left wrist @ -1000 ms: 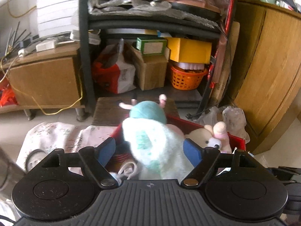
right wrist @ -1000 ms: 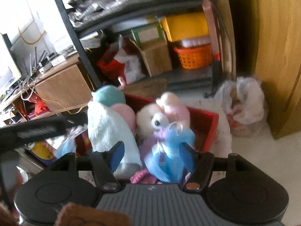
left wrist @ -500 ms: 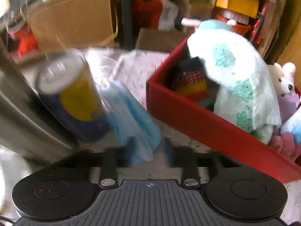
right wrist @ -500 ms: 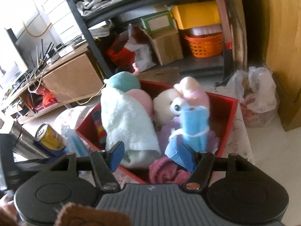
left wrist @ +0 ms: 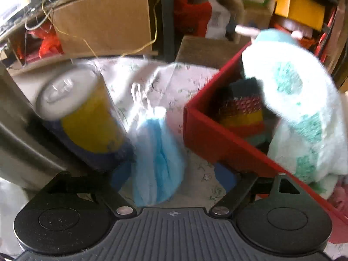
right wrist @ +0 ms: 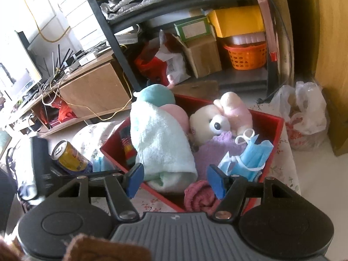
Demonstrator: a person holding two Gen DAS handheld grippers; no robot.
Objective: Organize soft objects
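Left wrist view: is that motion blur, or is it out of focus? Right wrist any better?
Left wrist view: motion smear on the can, blue face mask and red box; the gripper body stays crisp, so it looks like motion rather than focus. Right wrist view: mostly sharp, with fisheye bending of the shelf post and blown-out window light at upper left.

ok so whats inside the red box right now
Inside the red box: a mint towel draped over a plush, a cream bunny, a purple cloth, a blue face mask, a pink cloth and a striped item. The bottom is covered.
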